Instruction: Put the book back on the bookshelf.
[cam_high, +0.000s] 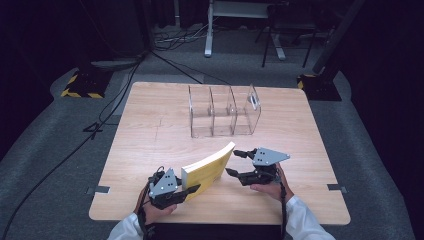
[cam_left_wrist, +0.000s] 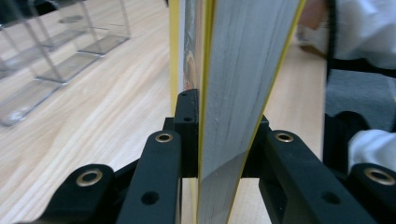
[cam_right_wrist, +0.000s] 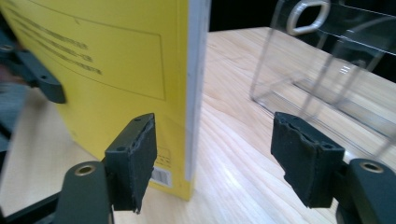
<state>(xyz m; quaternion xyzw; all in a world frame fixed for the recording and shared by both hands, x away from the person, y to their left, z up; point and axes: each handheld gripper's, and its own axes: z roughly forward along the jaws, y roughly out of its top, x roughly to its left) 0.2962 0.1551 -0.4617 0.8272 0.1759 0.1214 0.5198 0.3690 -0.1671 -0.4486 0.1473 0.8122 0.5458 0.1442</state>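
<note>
My left gripper (cam_high: 192, 190), lower centre of high view, clamped on yellow book (cam_high: 209, 166), standing on edge on table (cam_high: 150, 135). My right gripper (cam_high: 239, 163) just right of book, jaws spread wide, nothing pinched.

Table (cam_high: 160, 125) evenly lit, surroundings dark; gripper views soft, near parts blurred

Book (cam_high: 209, 166) before divider rack (cam_high: 224, 111)
</note>
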